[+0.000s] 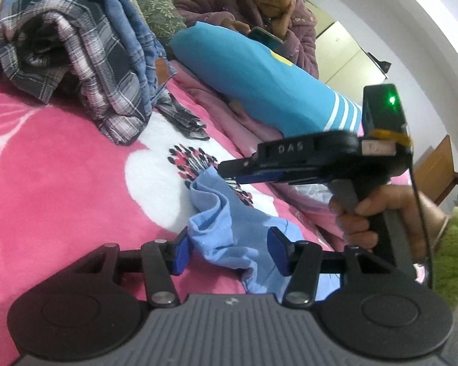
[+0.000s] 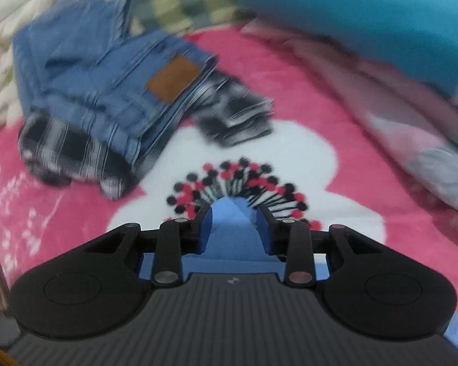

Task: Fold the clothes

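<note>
A crumpled light blue garment (image 1: 226, 228) lies on the pink flowered blanket (image 1: 61, 183). My left gripper (image 1: 229, 253) is open, its blue pads (image 1: 180, 253) standing wide on either side of the cloth's near part without pinching it. My right gripper (image 1: 229, 169), held by a hand (image 1: 360, 216), comes in from the right, and its tip meets the garment's raised far corner. In the right wrist view, the right gripper (image 2: 235, 228) is shut on a fold of the light blue garment (image 2: 233, 238), which rises between the pads.
Folded jeans (image 2: 107, 70) on a plaid shirt (image 1: 85, 70) are piled at the back left. A turquoise pillow (image 1: 259, 76) and pink bedding (image 1: 229, 116) lie on the right. A person (image 1: 259, 9) sits behind with a phone. The view from the right wrist is blurred.
</note>
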{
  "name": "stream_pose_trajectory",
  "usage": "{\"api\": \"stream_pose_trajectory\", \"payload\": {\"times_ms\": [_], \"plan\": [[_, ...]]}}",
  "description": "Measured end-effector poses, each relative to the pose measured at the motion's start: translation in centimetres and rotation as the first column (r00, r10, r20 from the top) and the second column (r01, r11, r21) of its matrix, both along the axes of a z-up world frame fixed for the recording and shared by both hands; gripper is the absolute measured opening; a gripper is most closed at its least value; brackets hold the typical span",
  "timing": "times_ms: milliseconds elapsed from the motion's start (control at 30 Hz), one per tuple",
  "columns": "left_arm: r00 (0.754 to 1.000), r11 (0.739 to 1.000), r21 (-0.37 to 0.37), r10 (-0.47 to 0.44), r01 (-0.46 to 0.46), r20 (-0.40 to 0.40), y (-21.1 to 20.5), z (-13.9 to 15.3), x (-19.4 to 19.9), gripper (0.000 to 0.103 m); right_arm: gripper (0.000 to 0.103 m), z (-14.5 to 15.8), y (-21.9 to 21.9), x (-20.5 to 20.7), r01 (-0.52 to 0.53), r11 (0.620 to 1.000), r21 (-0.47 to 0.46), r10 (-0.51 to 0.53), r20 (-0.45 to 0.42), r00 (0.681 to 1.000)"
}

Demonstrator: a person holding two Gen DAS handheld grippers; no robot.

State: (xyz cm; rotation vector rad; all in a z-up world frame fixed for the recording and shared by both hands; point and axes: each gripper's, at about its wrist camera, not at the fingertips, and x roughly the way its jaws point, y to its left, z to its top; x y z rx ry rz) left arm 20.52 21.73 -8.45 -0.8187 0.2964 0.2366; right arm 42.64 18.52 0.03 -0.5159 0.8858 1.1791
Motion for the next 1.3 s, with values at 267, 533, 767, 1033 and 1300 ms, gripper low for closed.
{"api": "stream_pose_trajectory", "payload": {"times_ms": [267,533,767,1033,1300], "plan": [[0.999,0.999,-0.033,0.032,-0.032,0.01,0.6,-0.4,-0.4,0.038,0.004,-2.0,2.0,-1.4,-0.112,0.992,-0.061,0.115,0.054,0.992],[0.999,0.997,-0.053,0.05,-0.05,0.002,1.0,-0.7,-0.6,0.024,0.002,1.7,2.3,-2.8,-0.18,0.977,0.111,0.151,0.229,0.962],[0.998,0.996,-0.068,0.057,-0.057,-0.001,1.1,-0.9,-0.6,0.017,0.002,-0.6,3.9,-3.8,-0.267,0.961,0.07,0.234,0.307,0.923],[0.997,0.995,-0.055,0.08,-0.08,-0.001,1.0,-0.9,-0.7,0.017,0.035,-0.2,2.4,-2.6,-0.168,0.975,0.146,0.116,0.312,0.943],[0.993,0.99,-0.077,0.113,-0.114,-0.021,1.3,-0.9,-0.5,0.026,0.043,4.8,-5.7,-2.8,0.0,0.938,0.346,-0.071,0.194,0.978]]}}
